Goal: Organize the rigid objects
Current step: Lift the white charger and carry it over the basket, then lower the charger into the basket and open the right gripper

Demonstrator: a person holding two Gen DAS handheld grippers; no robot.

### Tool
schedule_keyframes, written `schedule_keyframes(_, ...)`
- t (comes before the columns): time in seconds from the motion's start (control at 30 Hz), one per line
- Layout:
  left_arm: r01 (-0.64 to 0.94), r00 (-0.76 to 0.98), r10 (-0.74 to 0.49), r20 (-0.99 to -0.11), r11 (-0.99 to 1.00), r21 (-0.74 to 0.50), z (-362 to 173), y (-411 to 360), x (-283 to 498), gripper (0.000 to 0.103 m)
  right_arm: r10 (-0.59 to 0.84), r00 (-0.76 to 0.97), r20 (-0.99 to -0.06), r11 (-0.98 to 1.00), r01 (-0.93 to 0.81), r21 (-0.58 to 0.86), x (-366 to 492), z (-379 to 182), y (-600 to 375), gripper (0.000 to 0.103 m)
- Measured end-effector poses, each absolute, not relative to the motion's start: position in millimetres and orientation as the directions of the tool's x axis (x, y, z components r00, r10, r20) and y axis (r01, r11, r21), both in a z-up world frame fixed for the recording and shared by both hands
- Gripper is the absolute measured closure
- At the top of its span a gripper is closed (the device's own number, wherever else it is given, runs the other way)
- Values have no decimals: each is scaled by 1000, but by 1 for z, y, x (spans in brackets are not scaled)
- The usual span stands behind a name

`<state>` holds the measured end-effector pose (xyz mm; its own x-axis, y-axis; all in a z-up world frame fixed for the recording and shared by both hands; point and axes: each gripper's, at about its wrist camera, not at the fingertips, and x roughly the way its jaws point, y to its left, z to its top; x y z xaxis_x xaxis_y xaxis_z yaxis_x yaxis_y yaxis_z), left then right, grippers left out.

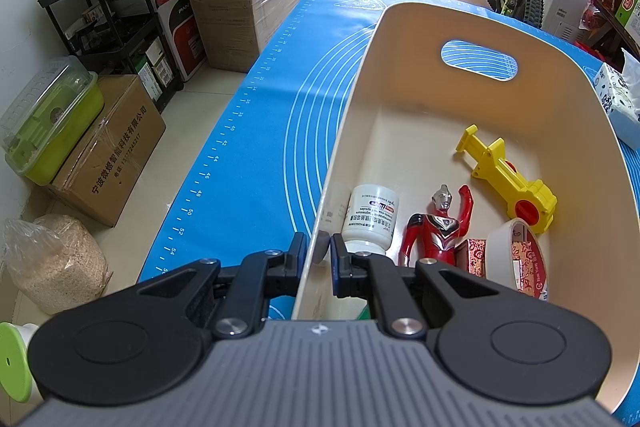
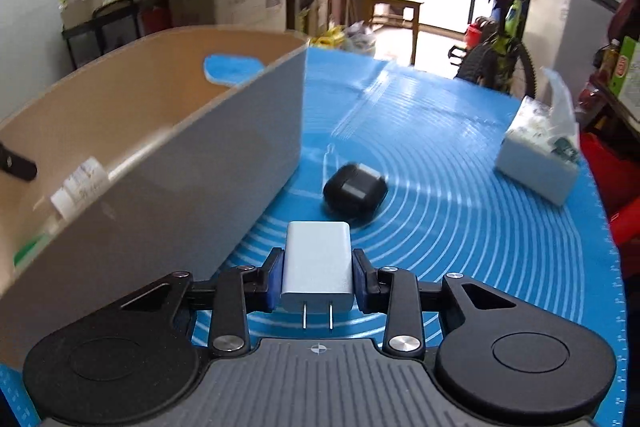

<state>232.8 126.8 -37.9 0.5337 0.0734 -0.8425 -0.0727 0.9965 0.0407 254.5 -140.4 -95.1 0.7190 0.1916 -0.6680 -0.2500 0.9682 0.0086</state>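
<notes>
the bin (image 1: 400, 39) is pinched at its near left wall by the left gripper (image 1: 318, 253), one finger outside and one inside, nearly closed on the rim, so it looks to be steadied while things are collected; a bottle (image 1: 370, 215), a red figure (image 1: 438, 227), a yellow toy (image 1: 508, 175) and a tape roll (image 1: 516, 255) are already lying in it. the charger (image 2: 318, 263) is clamped between the fingers of the right gripper (image 2: 318, 277), prongs toward the camera, over the near part of the mat (image 2: 480, 227) just right of the bin's wall. the step in hand is judged to be carrying the charger in: it must be lifted over the rim and released inside, after which the black case (image 2: 355, 191), left on the mat beside the bin, remains to be fetched.
</notes>
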Motion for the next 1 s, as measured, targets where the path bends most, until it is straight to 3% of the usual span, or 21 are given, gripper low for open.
schedule_keyframes(0.5, -72, 534, 75, -842, 996, 43, -38, 126, 233, 89, 174, 841, -513, 981, -196, 12, 237, -33, -116, 61)
schedule_keyframes(0.73, -72, 534, 74, -842, 997, 43, -38, 126, 233, 90, 229, 816, -531, 965, -260, 16, 238, -17, -75, 61)
schedule_keyframes(1.0, -71, 534, 75, -842, 997, 43, -38, 126, 233, 90, 251, 748, -614, 931, -361, -59, 235, -32, -20, 61)
